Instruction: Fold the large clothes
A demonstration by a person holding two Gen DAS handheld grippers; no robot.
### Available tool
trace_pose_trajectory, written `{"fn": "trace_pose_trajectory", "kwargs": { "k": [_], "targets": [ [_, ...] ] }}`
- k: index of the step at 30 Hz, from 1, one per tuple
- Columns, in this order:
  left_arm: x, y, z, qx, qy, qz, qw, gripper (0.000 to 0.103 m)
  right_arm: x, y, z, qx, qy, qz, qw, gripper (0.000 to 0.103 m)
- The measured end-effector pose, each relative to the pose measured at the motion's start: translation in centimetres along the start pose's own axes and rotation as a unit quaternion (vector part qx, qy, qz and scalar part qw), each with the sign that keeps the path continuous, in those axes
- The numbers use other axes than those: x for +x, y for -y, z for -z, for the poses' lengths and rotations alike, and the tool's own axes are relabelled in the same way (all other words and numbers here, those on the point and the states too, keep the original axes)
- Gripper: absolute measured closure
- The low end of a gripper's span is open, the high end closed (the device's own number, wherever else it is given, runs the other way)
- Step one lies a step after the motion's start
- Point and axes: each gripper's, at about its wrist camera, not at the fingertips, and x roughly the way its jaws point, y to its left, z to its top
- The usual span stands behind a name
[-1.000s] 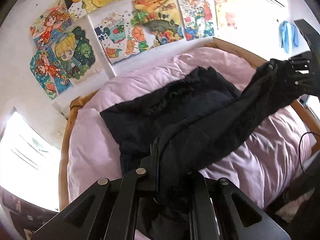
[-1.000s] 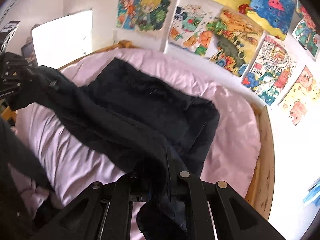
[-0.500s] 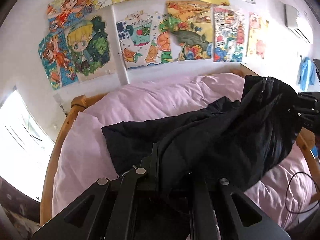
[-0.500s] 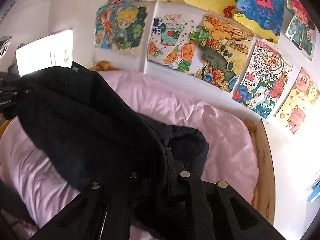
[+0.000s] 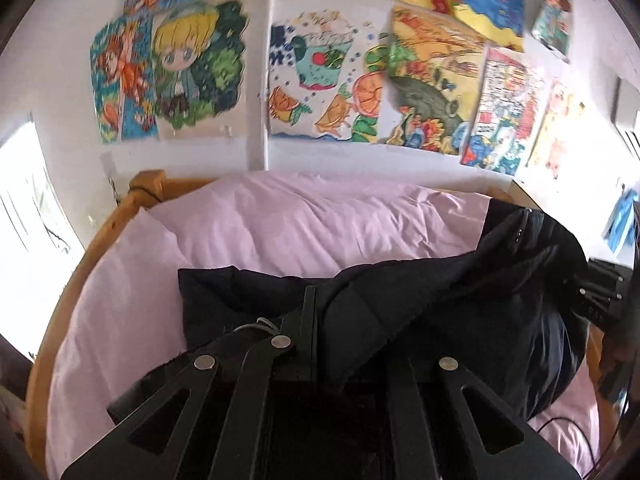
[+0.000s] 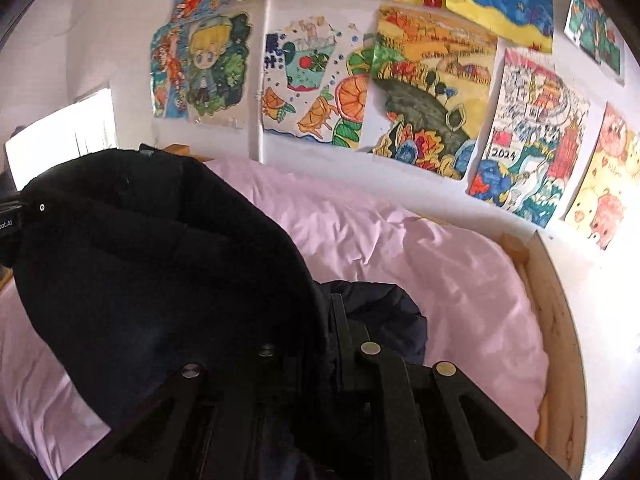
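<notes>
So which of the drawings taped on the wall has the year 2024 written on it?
The red-and-blue castle drawing, second from the right in the lower row, between the yellow landscape with the dark hill and the pink pig drawing.

The black garment (image 5: 460, 320) drapes over the left claw (image 5: 348, 344), hiding its right finger and the spot where cloth is pinched. In the right wrist view the same garment buries the right claw (image 6: 320, 344), with only one finger (image 6: 340, 320) showing. The other claw shows only as a sliver at each view's side edge. The drawings (image 5: 320, 80) on the wall are cut off at the top. The bed (image 5: 100, 300) runs out of view at the bottom, its near part hidden by cloth.
</notes>
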Motion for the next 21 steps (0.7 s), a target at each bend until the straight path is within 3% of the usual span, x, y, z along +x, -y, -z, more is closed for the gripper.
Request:
{"fn": "trace_pose_trajectory", "kwargs": {
  "k": [12,16,21],
  "targets": [
    [6.2,-2.4,0.5,-0.037,-0.063,-0.005,0.9973,0.096,6.8,0.6,0.2,0.016,-0.046,-0.013,0.999,0.090],
    [8.2,-2.9,0.7,-0.047,-0.109,-0.019,0.9928,0.096,8.2,0.9,0.3,0.022,-0.051,-0.025,0.998,0.085],
    [10.7,-4.0,1.3,-0.064,-0.165,-0.010,0.9842,0.096,10.4,1.5,0.8,0.036,-0.089,-0.045,0.994,0.080]
  ]
}}
